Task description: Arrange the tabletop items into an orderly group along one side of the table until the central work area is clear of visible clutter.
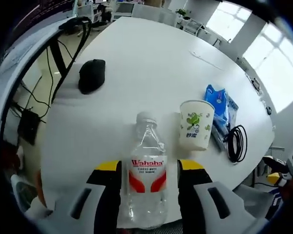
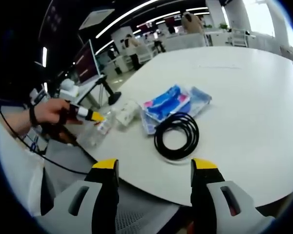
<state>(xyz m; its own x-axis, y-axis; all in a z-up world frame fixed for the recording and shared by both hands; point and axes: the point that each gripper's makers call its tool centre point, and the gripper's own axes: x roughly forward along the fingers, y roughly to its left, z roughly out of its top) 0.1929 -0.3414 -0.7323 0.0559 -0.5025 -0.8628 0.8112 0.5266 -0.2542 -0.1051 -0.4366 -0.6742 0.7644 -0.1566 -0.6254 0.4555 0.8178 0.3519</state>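
Straddling a clear water bottle (image 1: pixel 147 175), the left gripper (image 1: pixel 149 168) has its yellow-tipped jaws on either side of the red label at the bottom centre of the left gripper view; whether the pads actually press the plastic cannot be told. Just right of the bottle stands a paper cup (image 1: pixel 196 124) with a green print, and beyond it, toward the right edge, lie a blue packet (image 1: pixel 219 103) and a coiled black cable (image 1: pixel 237 143). A black mouse (image 1: pixel 92 75) sits well apart at the upper left on the white table (image 1: pixel 151 58).

In the right gripper view the right gripper (image 2: pixel 155 168) hangs with its jaws spread wide and nothing between them, low in the frame, short of the cable coil (image 2: pixel 176 135) and the packet (image 2: pixel 168 103) above it.

The likely risk is the bottle: thin plastic may buckle or slip if squeezed unevenly, and swinging it rightward could knock over the light cup beside it. The loose coil could also snag and drag the packet.
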